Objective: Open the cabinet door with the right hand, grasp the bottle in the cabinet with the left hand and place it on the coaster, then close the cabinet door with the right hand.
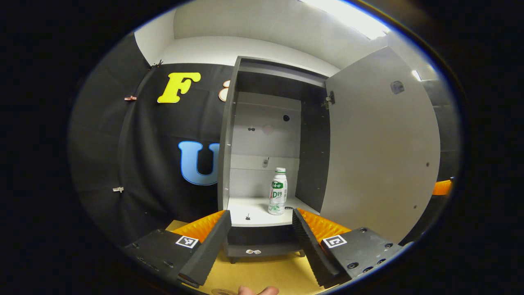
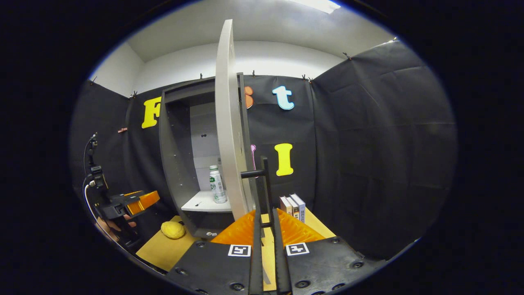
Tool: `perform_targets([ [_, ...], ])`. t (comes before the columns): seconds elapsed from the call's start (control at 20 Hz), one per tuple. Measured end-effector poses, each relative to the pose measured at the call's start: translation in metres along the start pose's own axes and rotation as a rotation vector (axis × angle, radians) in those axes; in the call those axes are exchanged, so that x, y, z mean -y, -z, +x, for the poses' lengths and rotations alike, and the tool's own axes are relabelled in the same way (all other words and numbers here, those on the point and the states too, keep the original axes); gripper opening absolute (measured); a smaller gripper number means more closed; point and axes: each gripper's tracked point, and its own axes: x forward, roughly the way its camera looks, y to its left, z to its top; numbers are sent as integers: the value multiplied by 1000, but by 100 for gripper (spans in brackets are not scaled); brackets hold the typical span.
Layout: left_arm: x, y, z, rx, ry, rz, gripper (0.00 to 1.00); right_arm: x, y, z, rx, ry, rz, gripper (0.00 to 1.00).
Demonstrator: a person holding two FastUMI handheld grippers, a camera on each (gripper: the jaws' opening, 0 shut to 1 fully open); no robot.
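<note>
Straight ahead in the left gripper view, one cabinet [image 1: 262, 135] is seen with its single door [image 1: 380, 143] swung wide, and one white bottle [image 1: 278, 191] stands upright on the lower shelf [image 1: 249, 211], toward its right side. The left gripper [image 1: 262, 233] is held released, well short of the bottle; it is best advanced level, with the bottle's body centred between the fingers before closing. In the right gripper view, the right gripper [image 2: 265, 229] is clenched on the door's bar handle [image 2: 265, 180], and should be held steady. One yellow round object [image 2: 172, 230] and three books [image 2: 292, 207] are counted on the table [image 2: 163, 250]; whether the yellow object is the coaster cannot be told.
</note>
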Motion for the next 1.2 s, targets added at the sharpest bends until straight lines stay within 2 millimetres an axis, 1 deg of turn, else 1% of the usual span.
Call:
perform_targets([
  [0.05, 3, -1, 6, -1, 4, 0, 94, 1, -2, -5, 3, 0, -2, 16],
  [0.1, 7, 0, 13, -3, 10, 3, 94, -3, -1, -11, 2, -8, 3, 16],
  [0.2, 18, -4, 29, 6, 25, 22, 95, -7, 1, -21, -3, -12, 17, 33],
  [0.25, 23, -6, 40, 13, 32, 37, 94, -6, 0, -24, -1, -4, 19, 30],
  [0.3, 29, -8, 51, 23, 38, 51, 94, -5, 1, -27, 0, -3, 23, 44],
  [0.4, 40, -10, 74, 37, 47, 72, 95, -8, 3, -38, 2, -5, 20, 69],
  [0.45, 46, -10, 87, 41, 47, 75, 95, -7, 5, -43, -2, -4, 13, 96],
  [0.6, 58, -13, 135, 49, 29, 102, 94, -1, 8, -49, -6, 23, -2, 98],
  [0.65, 61, -15, 151, 52, 20, 115, 92, 1, 7, -51, -1, 32, -6, 98],
  [0.7, 62, -14, 168, 50, 8, 127, 92, 4, 7, -53, 2, 37, -6, 98],
  [0.75, 65, -14, 184, 49, 0, 136, 94, 8, 6, -54, 5, 45, -5, 98],
  [0.8, 68, -11, 199, 44, -4, 139, 92, 13, 5, -55, 8, 54, -2, 98],
  [0.85, 69, -8, 212, 35, -11, 134, 94, 18, 4, -56, 11, 65, 3, 98],
  [0.9, 69, -4, 225, 27, -24, 125, 92, 24, 4, -57, 9, 76, 12, 98],
  [0.95, 67, -1, 237, 19, -46, 119, 94, 30, 4, -58, 8, 88, 23, 98],
  [1.0, 64, 3, 250, 8, -67, 115, 92, 35, 3, -60, 7, 99, 33, 98],
  [1.05, 62, 8, 261, 0, -84, 108, 95, 39, 4, -59, 6, 105, 32, 98],
  [1.1, 62, 14, 273, -14, -92, 104, 95, 43, 5, -60, 2, 108, 25, 100],
  [1.15, 60, 19, 283, -25, -104, 110, 94, 45, 7, -60, 1, 111, 18, 100],
  [1.2, 56, 24, 293, -32, -119, 120, 94, 46, 6, -61, 2, 111, 20, 98],
])
